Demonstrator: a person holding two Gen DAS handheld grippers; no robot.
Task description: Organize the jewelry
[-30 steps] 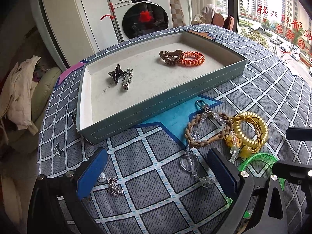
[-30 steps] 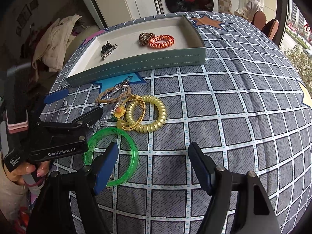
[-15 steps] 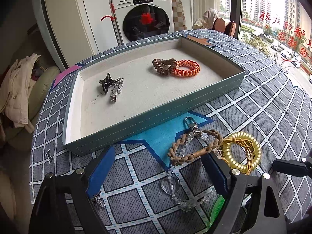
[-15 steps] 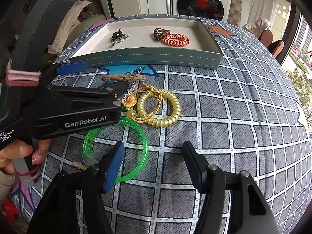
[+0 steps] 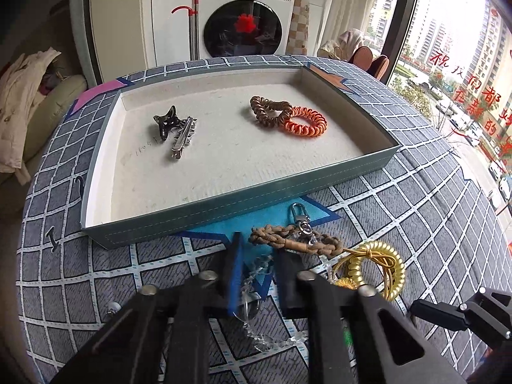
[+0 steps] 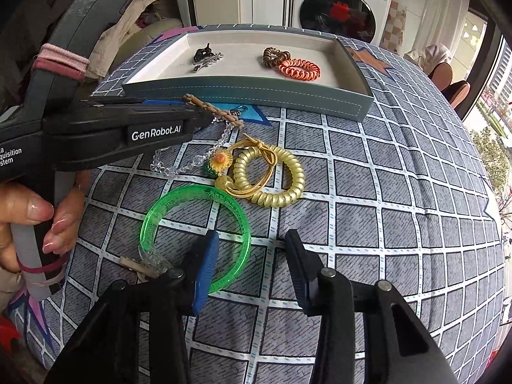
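Pointing steeply down at the table, the left gripper is sitting narrow, jaws pinching the clear bead chain beside the braided cord. Right gripper is angling down too, jaws just been closing, half-wide, straddling the green bangle rim without pressing. Tray is lying beyond.

Translucent glossy green plastic bangle, glossy gold coiled plastic hair tie, clear faceted bead chain, braided brown cord, matt grey checked cloth, tray with rough off-white lining.
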